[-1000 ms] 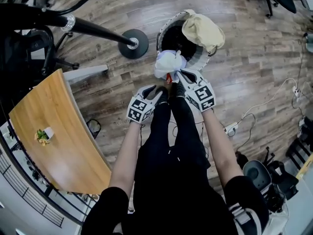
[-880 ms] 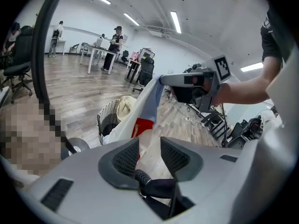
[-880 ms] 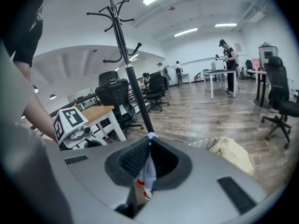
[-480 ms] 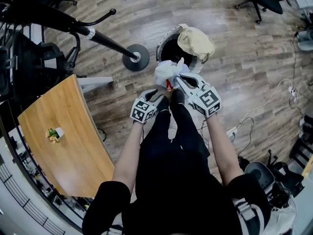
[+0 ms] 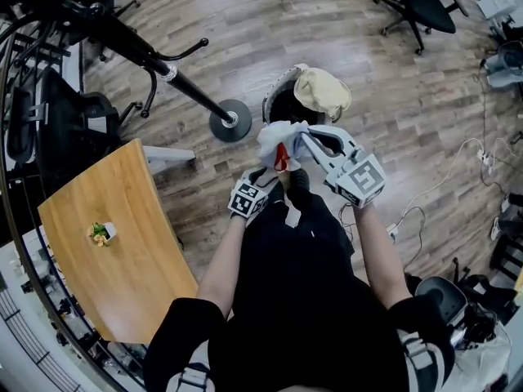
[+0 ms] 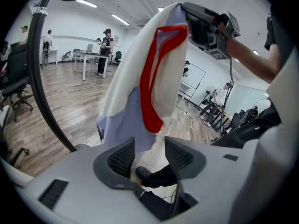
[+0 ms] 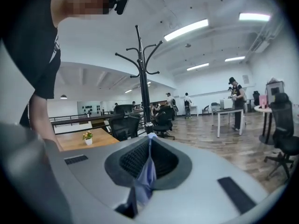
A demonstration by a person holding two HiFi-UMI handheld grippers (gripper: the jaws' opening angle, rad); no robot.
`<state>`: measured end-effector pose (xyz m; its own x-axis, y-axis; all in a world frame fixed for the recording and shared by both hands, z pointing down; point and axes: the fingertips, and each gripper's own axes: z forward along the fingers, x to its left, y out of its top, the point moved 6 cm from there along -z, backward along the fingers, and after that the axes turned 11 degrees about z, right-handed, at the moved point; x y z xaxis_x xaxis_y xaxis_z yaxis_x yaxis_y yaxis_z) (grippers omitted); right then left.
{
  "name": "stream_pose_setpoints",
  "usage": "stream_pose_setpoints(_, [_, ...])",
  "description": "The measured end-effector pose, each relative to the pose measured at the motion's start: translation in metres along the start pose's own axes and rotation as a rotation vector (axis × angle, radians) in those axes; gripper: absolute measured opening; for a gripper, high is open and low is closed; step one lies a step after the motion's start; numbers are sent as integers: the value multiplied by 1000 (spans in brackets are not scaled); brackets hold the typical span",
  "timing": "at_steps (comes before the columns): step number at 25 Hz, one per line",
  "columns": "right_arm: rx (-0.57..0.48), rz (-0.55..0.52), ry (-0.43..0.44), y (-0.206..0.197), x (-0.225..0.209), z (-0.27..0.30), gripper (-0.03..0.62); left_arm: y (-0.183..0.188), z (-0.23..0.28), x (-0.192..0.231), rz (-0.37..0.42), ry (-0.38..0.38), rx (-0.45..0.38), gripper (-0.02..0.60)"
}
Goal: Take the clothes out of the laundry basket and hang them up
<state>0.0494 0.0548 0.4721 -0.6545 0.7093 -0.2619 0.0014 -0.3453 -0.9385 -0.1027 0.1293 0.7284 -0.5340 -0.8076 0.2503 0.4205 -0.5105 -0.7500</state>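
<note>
A white and lavender garment with red trim (image 5: 280,145) hangs from my right gripper (image 5: 306,140), which is shut on its top edge; a strip of the fabric (image 7: 147,171) shows pinched between the pads. My left gripper (image 5: 272,176) sits just below the garment. In the left gripper view its jaws are opening, and the garment's lavender hem (image 6: 133,134) hangs at their tips without being pressed. The round laundry basket (image 5: 278,96) stands on the floor beyond, with a beige garment (image 5: 323,91) draped over its rim.
A black coat rack rises at the left, its pole (image 5: 159,64) on a round base (image 5: 230,126) beside the basket. A curved wooden table (image 5: 122,251) with a small potted plant (image 5: 100,233) is at lower left. Office chairs (image 5: 417,6) and floor cables (image 5: 441,178) are to the right.
My right gripper has lifted the garment up and away from the basket. The left gripper has stayed just under it, and the view has shifted toward the coat rack.
</note>
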Motion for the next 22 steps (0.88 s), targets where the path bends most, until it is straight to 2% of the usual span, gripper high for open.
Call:
stream_pose_setpoints(3, [-77, -2, 5, 24, 10, -6, 23, 7, -2, 0, 23, 1, 5, 233])
stream_pose_setpoints(7, [-70, -2, -5, 30, 14, -18, 23, 28, -3, 1, 57, 0, -40, 238])
stream_pose_setpoints(8, [-82, -2, -12, 33, 14, -19, 23, 34, -4, 2, 62, 10, -57, 226])
stream_pose_setpoints(9, [-97, -2, -22, 36, 14, -21, 23, 40, -7, 4, 66, 18, -74, 187])
stream_pose_setpoints(11, [-109, 4, -47, 35, 8, -26, 23, 52, -15, 8, 70, 27, -113, 44])
stream_pose_setpoints(17, [-103, 56, -151, 13, -24, -52, 23, 87, -58, 27, 42, 80, -244, 28])
stream_pose_setpoints(22, [-111, 102, -200, -5, -36, -67, 23, 112, -91, 39, 70, 138, -307, 28])
